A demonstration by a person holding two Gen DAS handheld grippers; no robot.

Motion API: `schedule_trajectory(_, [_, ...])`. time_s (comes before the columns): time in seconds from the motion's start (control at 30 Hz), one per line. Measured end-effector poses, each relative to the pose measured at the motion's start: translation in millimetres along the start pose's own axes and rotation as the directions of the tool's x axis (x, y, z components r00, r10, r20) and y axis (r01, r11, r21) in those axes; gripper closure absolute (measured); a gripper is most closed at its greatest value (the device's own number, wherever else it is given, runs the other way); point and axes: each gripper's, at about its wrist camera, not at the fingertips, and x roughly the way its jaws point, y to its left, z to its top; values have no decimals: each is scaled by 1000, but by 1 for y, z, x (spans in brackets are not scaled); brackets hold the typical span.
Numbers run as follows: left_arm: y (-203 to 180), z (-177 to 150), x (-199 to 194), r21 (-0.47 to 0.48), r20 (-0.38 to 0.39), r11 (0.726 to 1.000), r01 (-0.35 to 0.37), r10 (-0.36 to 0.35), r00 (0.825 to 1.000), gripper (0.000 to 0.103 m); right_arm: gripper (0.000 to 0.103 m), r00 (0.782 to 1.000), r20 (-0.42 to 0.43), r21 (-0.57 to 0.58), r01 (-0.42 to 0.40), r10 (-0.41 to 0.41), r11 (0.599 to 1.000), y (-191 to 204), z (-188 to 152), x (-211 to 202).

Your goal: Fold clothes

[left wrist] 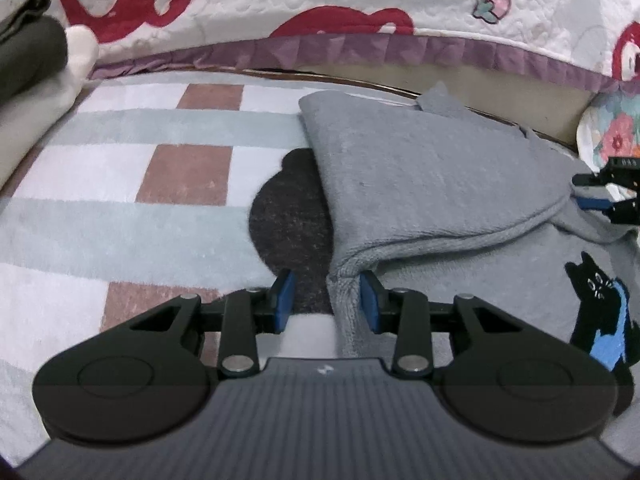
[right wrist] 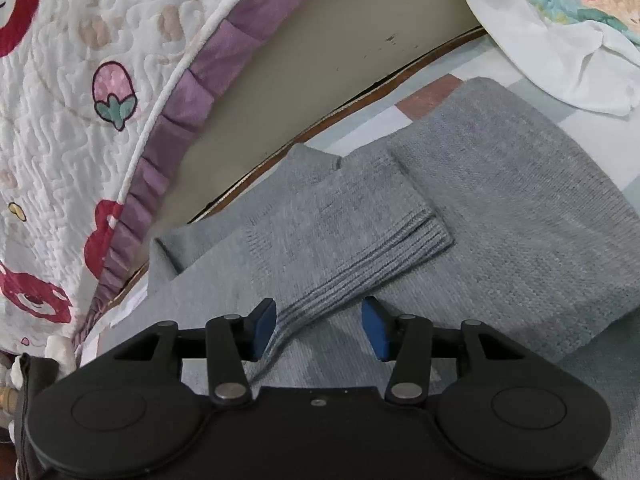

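The grey sweater (left wrist: 432, 184) lies partly folded on the checked rug (left wrist: 132, 184), a side folded in, a cuff (right wrist: 360, 256) at twelve o'clock of the right claw (right wrist: 318, 328). Both claws gape, holding nothing; the left claw (left wrist: 326, 300) straddles the fold's corner. Pinch both layers squarely, I'd say.

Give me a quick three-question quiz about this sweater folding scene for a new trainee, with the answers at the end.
1. True or false: the left hand-held gripper is clamped shut on the grey knitted sweater.
2. Which animal is on the sweater's black-and-blue motif? A dog, B cat, C bird.
3. Fill in: the ribbed cuff of the folded sleeve lies just ahead of the ___ hand-held gripper.

Key: 1 false, its jaws are open at the folded edge. 2 B. 3 right.
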Motion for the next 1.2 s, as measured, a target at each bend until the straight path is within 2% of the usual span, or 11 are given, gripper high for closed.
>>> schedule_trajectory(0.2, [3,2,-1,-22,2,1000,17,-17,1000,68,52,996,82,8,21,-21,1000,1,9,10])
schedule_trajectory(0.27, [5,4,-1,-32,-5,999,22,-22,1000,67,91,994,93,-73,58,-51,996,14,12,10])
schedule_trajectory(0.43, [4,12,0,-67,-106,997,28,-35,994,62,92,983,100,-295,178,-154,939,35,6,-8])
schedule_trajectory(0.5, [3,17,-5,-103,-154,994,22,-38,987,62,82,975,108,-380,222,-195,898,43,4,-17])
schedule_trajectory(0.57, [-1,21,-18,-118,-150,991,55,-73,986,62,67,965,121,-462,264,-235,847,51,1,-25])
schedule_trajectory(0.67, [-12,26,-44,-103,-123,979,173,-185,975,61,66,961,128,-542,273,-243,795,62,-2,-41])
schedule_trajectory(0.77, [-34,18,-68,-38,-172,949,312,-314,934,56,59,992,64,-524,123,-105,843,73,-7,-64])
schedule_trajectory(0.87, [-62,0,-84,42,-285,891,453,-424,860,55,59,999,4,-537,32,-35,843,87,-19,-78])
schedule_trajectory(0.93, [-81,-6,-92,102,-317,861,498,-446,837,55,59,999,-43,-543,-24,1,839,92,-29,-89])
schedule_trajectory(1.07, [-102,-7,-97,119,-330,833,541,-480,813,53,59,994,-111,-531,-56,-4,845,88,-51,-124])
schedule_trajectory(1.2, [-110,-14,-98,65,-345,787,613,-559,754,53,59,981,-186,-457,-35,-57,889,49,-68,-167])
